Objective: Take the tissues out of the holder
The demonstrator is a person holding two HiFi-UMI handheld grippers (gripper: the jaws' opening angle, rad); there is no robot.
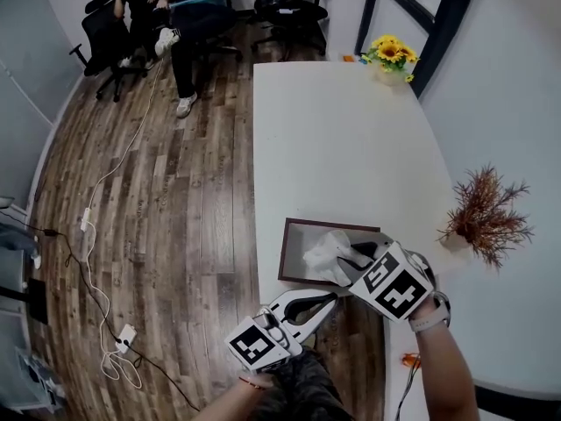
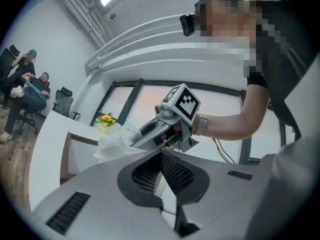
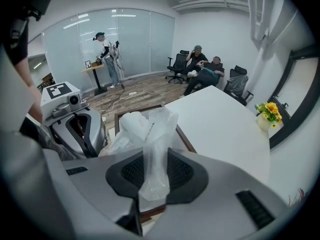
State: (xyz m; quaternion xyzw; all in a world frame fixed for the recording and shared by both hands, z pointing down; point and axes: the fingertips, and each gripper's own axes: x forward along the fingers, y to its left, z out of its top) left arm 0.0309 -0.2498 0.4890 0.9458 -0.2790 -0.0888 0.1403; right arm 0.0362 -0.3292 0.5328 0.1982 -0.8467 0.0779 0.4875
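Note:
A brown-framed tissue holder (image 1: 285, 253) lies near the front edge of the white table (image 1: 351, 147). A white plastic-wrapped tissue pack (image 1: 326, 253) rises out of it. My right gripper (image 1: 355, 264) points steeply down and is shut on the top of the pack's wrap. In the right gripper view the wrap (image 3: 150, 149) is pinched between the pads, and the holder's rim (image 3: 185, 139) lies below. My left gripper (image 1: 333, 298) sits level just in front of the holder, shut with nothing between its pads (image 2: 150, 176). The left gripper view shows the right gripper (image 2: 132, 141) on the tissue pack (image 2: 112, 144).
A vase of sunflowers (image 1: 392, 58) stands at the table's far end. A dried reddish plant (image 1: 485, 213) stands on the right. People sit on office chairs (image 1: 184, 7) across the wooden floor. Cables and a power strip (image 1: 123, 336) lie on the floor at the left.

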